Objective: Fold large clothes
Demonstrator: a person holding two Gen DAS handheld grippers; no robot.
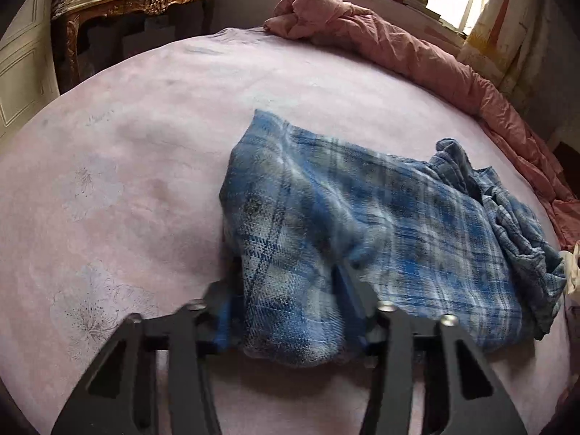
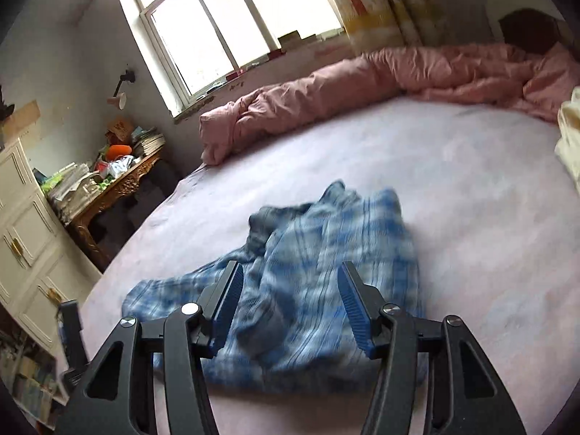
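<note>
A blue plaid garment [image 1: 380, 210] lies crumpled on the pink bedsheet [image 1: 127, 145]. My left gripper [image 1: 286, 279] is shut on a bunched fold at the garment's near edge. The cloth fills the gap between its pads and hides the left fingertip. In the right wrist view the same garment [image 2: 326, 224] appears blurred. My right gripper [image 2: 290, 264] hovers over its near part with the jaws apart. Its blue pads [image 2: 353, 304] are bare, and the cloth below does not touch them.
A rolled pink quilt [image 2: 362, 83] runs along the far side of the bed under the window [image 2: 224, 25]. A carved wooden table [image 2: 119, 188] piled with books and a white cabinet [image 2: 25, 224] stand off the bed's left edge. Cream fabric [image 2: 569, 137] lies at the right.
</note>
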